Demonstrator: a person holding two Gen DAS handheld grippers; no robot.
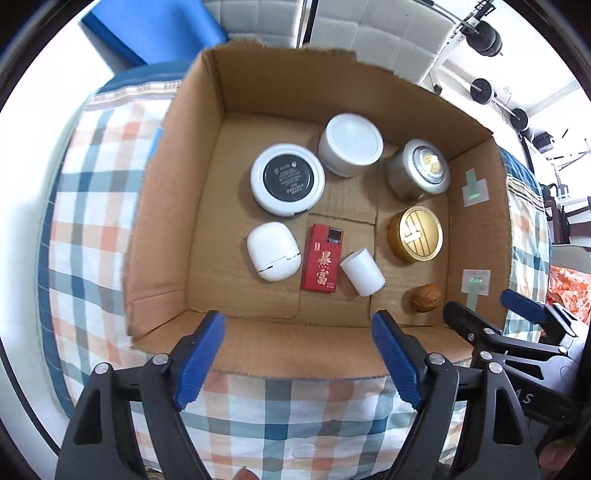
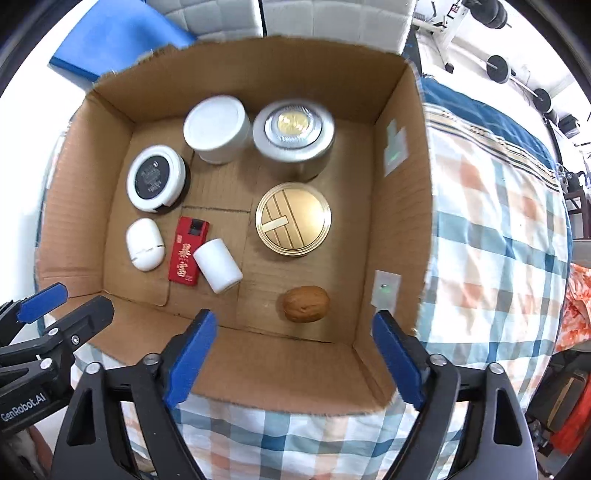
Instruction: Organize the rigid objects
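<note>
An open cardboard box (image 1: 177, 206) (image 2: 402, 192) holds several items. At the back stand a black-topped white round case (image 1: 288, 179) (image 2: 156, 178), a white jar (image 1: 350, 144) (image 2: 217, 127) and a silver tin (image 1: 419, 169) (image 2: 293, 129). Nearer lie a gold tin (image 1: 415, 233) (image 2: 292, 218), a white oval case (image 1: 272, 250) (image 2: 144, 243), a red pack (image 1: 322, 263) (image 2: 187, 251), a tipped white cup (image 1: 362, 272) (image 2: 218, 265) and a walnut (image 1: 426, 297) (image 2: 306, 299). My left gripper (image 1: 299, 332) (image 2: 72, 302) and right gripper (image 2: 295, 328) (image 1: 487, 306) hover side by side over the box's near wall, both open and holding nothing.
The box rests on a blue, orange and white checked cloth (image 1: 92, 229) (image 2: 491, 221). A blue mat (image 1: 155, 26) and a white padded panel (image 2: 325, 14) lie behind it. Barbell weights (image 1: 484, 90) sit at the far right, and orange fabric (image 2: 576, 310) lies beside the cloth.
</note>
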